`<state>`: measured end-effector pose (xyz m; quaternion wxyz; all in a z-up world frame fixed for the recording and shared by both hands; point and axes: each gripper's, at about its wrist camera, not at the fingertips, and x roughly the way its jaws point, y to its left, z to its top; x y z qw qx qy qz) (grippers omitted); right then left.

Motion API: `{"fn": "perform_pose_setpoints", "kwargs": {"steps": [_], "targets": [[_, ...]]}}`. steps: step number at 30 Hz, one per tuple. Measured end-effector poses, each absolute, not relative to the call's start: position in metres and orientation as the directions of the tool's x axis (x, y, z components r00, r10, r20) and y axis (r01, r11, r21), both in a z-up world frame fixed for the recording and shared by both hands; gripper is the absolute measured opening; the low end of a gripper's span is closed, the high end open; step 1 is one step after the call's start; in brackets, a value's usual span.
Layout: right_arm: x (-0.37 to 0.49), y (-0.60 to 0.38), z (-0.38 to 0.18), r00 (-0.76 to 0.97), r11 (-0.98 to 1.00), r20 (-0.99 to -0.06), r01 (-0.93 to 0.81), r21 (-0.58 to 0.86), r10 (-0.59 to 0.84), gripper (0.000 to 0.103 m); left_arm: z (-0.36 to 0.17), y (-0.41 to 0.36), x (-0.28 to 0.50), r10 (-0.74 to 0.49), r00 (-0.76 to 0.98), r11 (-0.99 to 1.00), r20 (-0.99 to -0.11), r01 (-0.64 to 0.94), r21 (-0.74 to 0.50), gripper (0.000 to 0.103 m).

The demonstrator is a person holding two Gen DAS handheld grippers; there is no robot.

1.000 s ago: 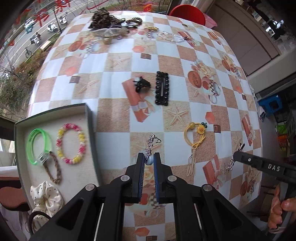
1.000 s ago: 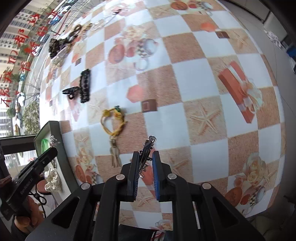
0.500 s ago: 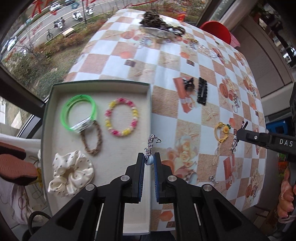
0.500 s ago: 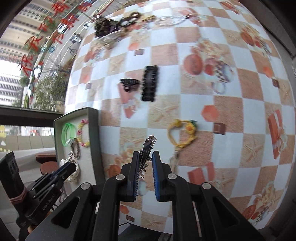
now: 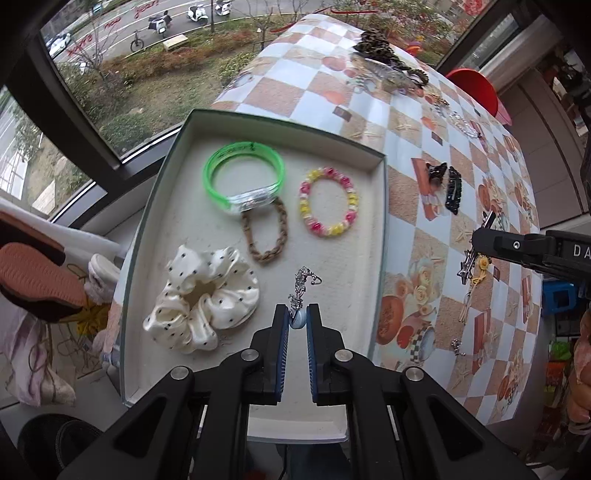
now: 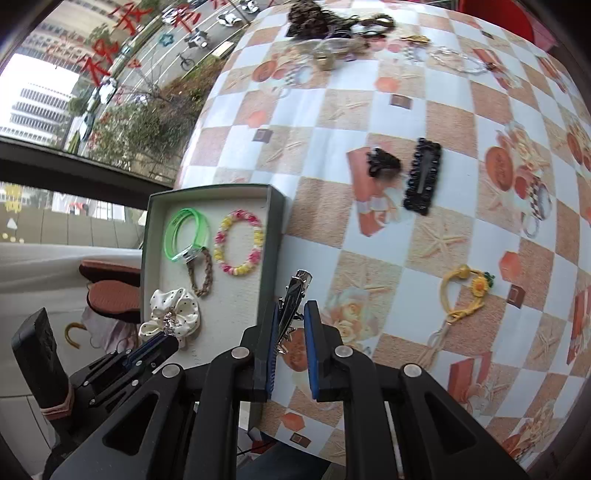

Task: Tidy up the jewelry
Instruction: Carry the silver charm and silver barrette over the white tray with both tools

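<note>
My left gripper (image 5: 296, 319) is shut on a silver pendant earring (image 5: 302, 285) with a pale blue bead and holds it above the open grey box (image 5: 382, 236). The box holds a green bangle (image 5: 243, 175), a pink-yellow bead bracelet (image 5: 328, 202), a brown braided band (image 5: 266, 236) and a white dotted scrunchie (image 5: 199, 299). My right gripper (image 6: 290, 321) is shut on a silver hair clip (image 6: 293, 295) above the table, just right of the box (image 6: 271, 236). It also shows in the left wrist view (image 5: 476, 247).
On the checkered tablecloth (image 6: 461, 110) lie a yellow flower cord bracelet (image 6: 461, 295), a black beaded barrette (image 6: 423, 181), a black claw clip (image 6: 382, 164) and a heap of chains and jewelry (image 6: 332, 29) at the far edge. A window lies beyond the box.
My left gripper has carried the earring left, from over the table to over the box. My right gripper has moved left with the clip, close to the box's right wall.
</note>
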<state>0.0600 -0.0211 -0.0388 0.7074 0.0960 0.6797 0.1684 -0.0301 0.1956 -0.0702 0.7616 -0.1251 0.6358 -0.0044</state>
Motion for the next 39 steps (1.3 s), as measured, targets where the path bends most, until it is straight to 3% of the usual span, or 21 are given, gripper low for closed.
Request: {"fn": "perform_pose_setpoints", "kwargs": {"steps": [17, 39], "targets": [[0.070, 0.053, -0.062, -0.082, 0.900, -0.929, -0.231, 0.370, 0.361, 0.015, -0.108, 0.222, -0.060, -0.137, 0.119, 0.963, -0.983, -0.219, -0.160, 0.013], [0.107, 0.085, -0.112, -0.123, 0.925, -0.955, -0.240, 0.293, 0.270, 0.015, -0.136, 0.238, -0.022, -0.057, 0.130, 0.970, -0.990, -0.227, -0.086, 0.013]]}}
